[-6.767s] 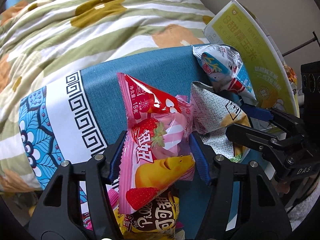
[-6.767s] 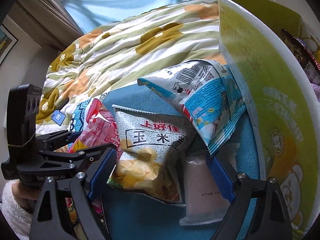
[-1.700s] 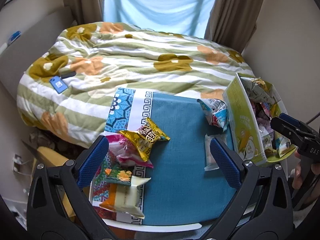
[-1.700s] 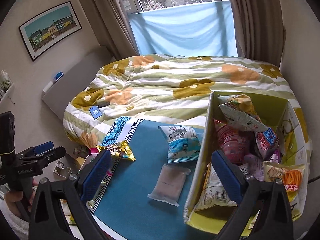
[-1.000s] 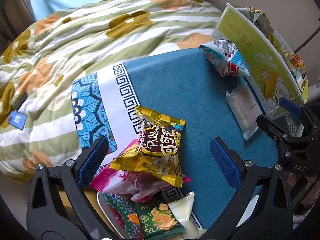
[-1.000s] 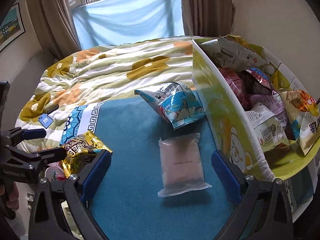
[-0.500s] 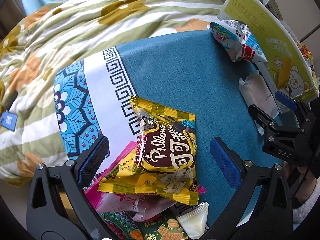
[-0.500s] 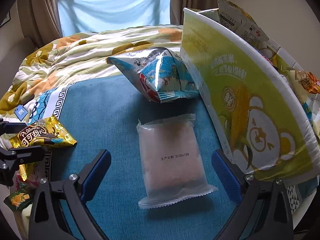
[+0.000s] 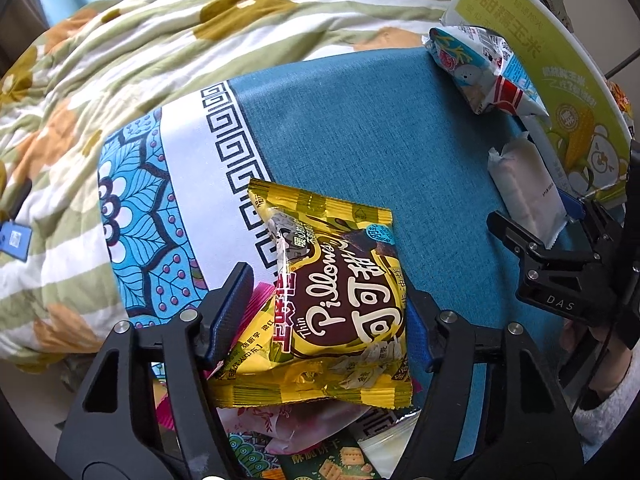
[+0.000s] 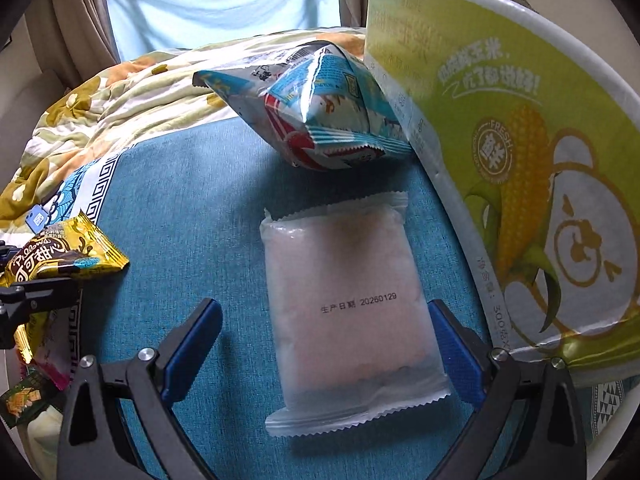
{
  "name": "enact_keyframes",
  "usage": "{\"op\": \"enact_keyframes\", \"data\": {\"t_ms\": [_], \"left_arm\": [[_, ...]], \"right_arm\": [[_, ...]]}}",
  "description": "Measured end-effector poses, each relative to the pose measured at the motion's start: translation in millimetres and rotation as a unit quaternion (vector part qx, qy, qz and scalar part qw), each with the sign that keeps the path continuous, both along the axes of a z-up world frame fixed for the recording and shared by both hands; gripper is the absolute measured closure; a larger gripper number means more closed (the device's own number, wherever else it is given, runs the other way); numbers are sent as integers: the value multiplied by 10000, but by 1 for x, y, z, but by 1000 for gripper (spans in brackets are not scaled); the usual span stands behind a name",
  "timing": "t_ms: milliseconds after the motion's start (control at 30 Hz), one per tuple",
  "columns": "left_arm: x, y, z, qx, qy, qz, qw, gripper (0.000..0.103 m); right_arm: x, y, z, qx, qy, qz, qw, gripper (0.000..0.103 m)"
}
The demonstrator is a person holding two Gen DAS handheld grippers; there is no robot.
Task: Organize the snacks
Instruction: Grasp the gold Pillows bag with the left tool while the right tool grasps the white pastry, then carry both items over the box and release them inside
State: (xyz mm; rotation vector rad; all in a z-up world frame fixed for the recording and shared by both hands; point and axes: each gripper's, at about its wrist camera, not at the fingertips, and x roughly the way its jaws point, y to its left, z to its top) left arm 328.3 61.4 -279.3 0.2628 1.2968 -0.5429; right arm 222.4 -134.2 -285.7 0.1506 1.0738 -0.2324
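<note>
My left gripper [image 9: 324, 312] has its blue pads on both sides of a gold and brown snack bag [image 9: 332, 312] lying on a pile of packets; the jaws have narrowed around it, contact unclear. My right gripper [image 10: 324, 340] is open and straddles a frosted pink packet [image 10: 348, 304] flat on the teal cloth [image 10: 192, 200]. A blue and white snack bag [image 10: 320, 120] leans against the green corn-print box [image 10: 500, 140]. The pink packet [image 9: 528, 184] and the right gripper [image 9: 560, 256] also show in the left wrist view.
Under the gold bag lie a pink wrapper [image 9: 260, 424] and a green cracker packet [image 9: 328, 464]. A flowered quilt [image 9: 160, 40] covers the bed behind the cloth. The box wall stands close to the right of the pink packet.
Both grippers have moved down and in toward their packets. The left jaws have narrowed around the gold bag. The right jaws have narrowed somewhat around the pink packet.
</note>
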Motion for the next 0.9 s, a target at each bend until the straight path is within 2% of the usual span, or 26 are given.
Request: {"op": "enact_keyframes", "data": {"t_ms": [100,167,333,533,667,767,900], "left_arm": [[-1,-3,2,-23,-37,-45,10000,46],[-3,-5,5,-70,-56,-48,9999,57],[-2,-9,7,-100,-91,-74,9999,58],[-3,-8,10,-159,-118,2,9998,58],[-5,-8,17,-221,-159,42,9996,59],[-7,-5,26,-291,-245,96,9992,59],[-9,-1,41,-424,-339,223,9983,59]], "right_arm": [[3,2,-1,4,29,42,10000,3],[3,2,-1,2,30,63,10000,3],[7,6,-4,-45,56,171,9998,3],[9,9,-2,-53,46,391,9992,23],[11,11,0,-47,35,495,9988,41],[12,12,0,-19,37,493,9988,44],[10,9,3,266,-9,417,9988,44]]}}
